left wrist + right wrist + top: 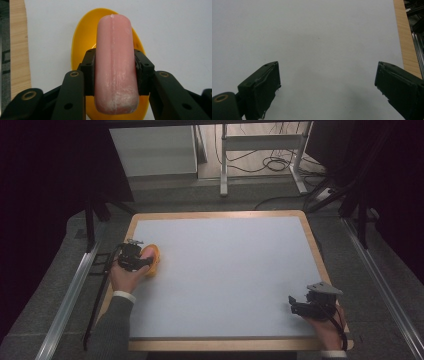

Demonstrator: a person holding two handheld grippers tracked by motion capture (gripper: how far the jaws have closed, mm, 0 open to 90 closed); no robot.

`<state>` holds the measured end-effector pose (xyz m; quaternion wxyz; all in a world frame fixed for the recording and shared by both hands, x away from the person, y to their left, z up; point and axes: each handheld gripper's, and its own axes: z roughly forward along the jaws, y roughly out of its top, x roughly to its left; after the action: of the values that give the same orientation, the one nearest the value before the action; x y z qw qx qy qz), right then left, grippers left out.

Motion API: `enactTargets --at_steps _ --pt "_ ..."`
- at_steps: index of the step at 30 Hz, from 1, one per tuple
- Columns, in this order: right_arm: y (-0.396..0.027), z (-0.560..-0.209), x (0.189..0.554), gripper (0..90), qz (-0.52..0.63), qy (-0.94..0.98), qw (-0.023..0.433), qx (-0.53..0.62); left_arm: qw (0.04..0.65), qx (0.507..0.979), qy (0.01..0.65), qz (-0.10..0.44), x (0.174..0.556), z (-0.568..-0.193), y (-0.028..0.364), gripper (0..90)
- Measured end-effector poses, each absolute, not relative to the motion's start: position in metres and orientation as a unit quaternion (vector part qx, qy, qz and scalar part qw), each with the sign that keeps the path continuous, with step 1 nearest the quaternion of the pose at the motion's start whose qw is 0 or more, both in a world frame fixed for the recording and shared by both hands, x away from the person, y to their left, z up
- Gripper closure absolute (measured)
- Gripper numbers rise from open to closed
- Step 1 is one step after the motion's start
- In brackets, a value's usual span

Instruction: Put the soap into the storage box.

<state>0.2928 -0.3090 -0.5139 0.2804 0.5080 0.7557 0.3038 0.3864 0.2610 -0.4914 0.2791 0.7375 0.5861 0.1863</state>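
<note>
The left gripper (142,260) sits near the left edge of the desk (225,265), about halfway along it, held by the person's left hand (125,277) with a grey sleeve (112,325) coming up from the near edge. Its fingers (88,72) are clenched on a pink bar (115,62) — a rounded, soap-like block with a seam along its length and whitish scuffing toward the end nearest the camera. In the left gripper view the pads press on the bar's two long sides, and the bar stands lengthwise between them, its far end reaching past the fingertips.

Directly beneath the bar lies a yellow dish (81,47), oval and shallow, resting on the pale grey surface of the desk. The bar hangs over the dish's hollow; whether it touches the dish I cannot tell. In the high view the dish (154,257) shows as an orange-yellow shape just beside the gripper, close to the left wooden rim (18,50).

The right gripper (300,305) rests well apart from all this, near the desk's near right corner, held in the right hand (325,330). Its fingers (262,87) are released — spread wide with nothing but bare grey desk between them, and the right wooden rim (405,42) beyond.
</note>
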Motion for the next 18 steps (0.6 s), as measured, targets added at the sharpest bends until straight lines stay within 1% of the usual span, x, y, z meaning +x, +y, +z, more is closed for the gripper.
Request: enactTargets --at_steps 8,9,11,12,13,15,16,17,18 --pt "-0.309 -0.514 0.293 6.0 0.303 0.756 0.281 0.508 0.280 0.737 0.586 0.188 0.386 -0.494 0.261 60.2" --pt "-0.309 -0.514 0.293 6.0 0.302 0.757 0.281 0.507 0.287 0.734 0.584 0.193 0.385 -0.492 0.261 57.3" --pt "-0.309 -0.514 0.293 6.0 0.302 0.757 0.281 0.507 0.297 0.728 0.584 0.201 0.382 -0.488 0.263 48.0" --pt "-0.309 -0.514 0.293 6.0 0.302 0.757 0.281 0.507 0.297 0.728 0.584 0.201 0.382 -0.488 0.263 44.8" --pt "-0.309 -0.514 0.293 6.0 0.303 0.756 0.281 0.507 0.302 0.728 0.582 0.200 0.381 -0.485 0.263 44.8" --pt "-0.309 -0.515 0.293 6.0 0.302 0.756 0.281 0.508 0.309 0.728 0.576 0.205 0.378 -0.480 0.262 37.4" --pt "-0.309 -0.515 0.293 6.0 0.300 0.757 0.281 0.507 0.315 0.728 0.572 0.208 0.376 -0.477 0.262 31.8" --pt "-0.309 -0.515 0.293 6.0 0.300 0.757 0.281 0.507 0.321 0.727 0.569 0.211 0.374 -0.474 0.262 31.8" --pt "-0.308 -0.515 0.293 6.0 0.300 0.757 0.281 0.507 0.328 0.727 0.564 0.215 0.371 -0.472 0.262 29.2"
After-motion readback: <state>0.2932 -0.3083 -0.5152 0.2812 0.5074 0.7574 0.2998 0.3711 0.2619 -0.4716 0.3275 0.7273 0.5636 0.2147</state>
